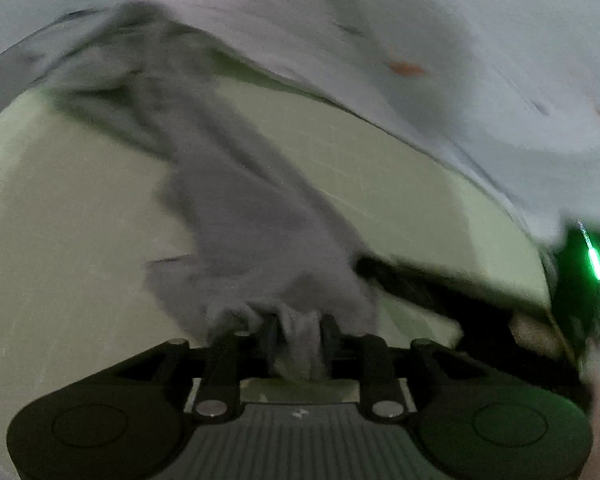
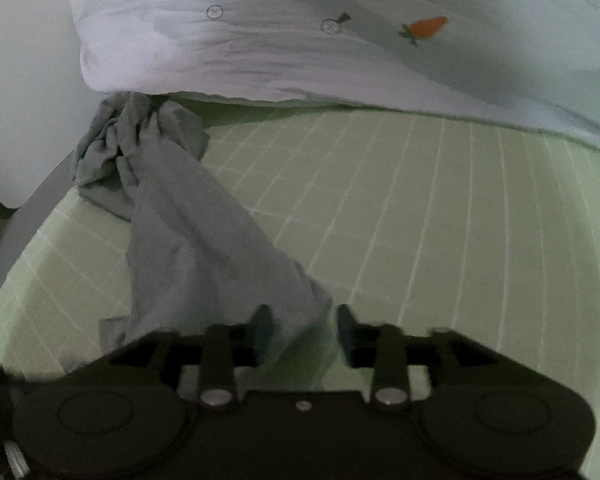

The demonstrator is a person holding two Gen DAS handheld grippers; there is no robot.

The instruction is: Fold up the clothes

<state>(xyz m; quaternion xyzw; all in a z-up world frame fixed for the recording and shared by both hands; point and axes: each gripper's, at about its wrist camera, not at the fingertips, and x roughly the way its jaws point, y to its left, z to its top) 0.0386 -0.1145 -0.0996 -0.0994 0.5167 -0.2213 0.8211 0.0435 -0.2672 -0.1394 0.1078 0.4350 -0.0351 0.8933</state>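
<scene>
pale green gridded mat point(image 2: 420, 208) beside carrot-print white bedding point(image 2: 300, 48); crumpled grey cloth garment point(image 2: 188, 232) strung out across mat, unfolded; left claw point(image 1: 296, 332) grasping bunched end; right claw point(image 2: 300, 332) released, cloth edge between jaws; folding barely begun.

Gripper: the right gripper point(image 2: 300, 330) fills the bottom of the view, pointing down and forward, jaws parted.
Held item: an edge of the grey garment point(image 2: 188, 240) lies between the fingers, against the left one; a gap shows beside the right finger point(image 2: 345, 326), so the pads do not pinch it.
Garment: it stretches away up and to the left as a twisted band, ending in a crumpled bunch at the duvet's edge.
Surface: a pale green mat point(image 2: 440, 208) with a white grid.
Background: a white duvet point(image 2: 284, 44) printed with orange carrots lies across the top, overlapping the mat.
</scene>
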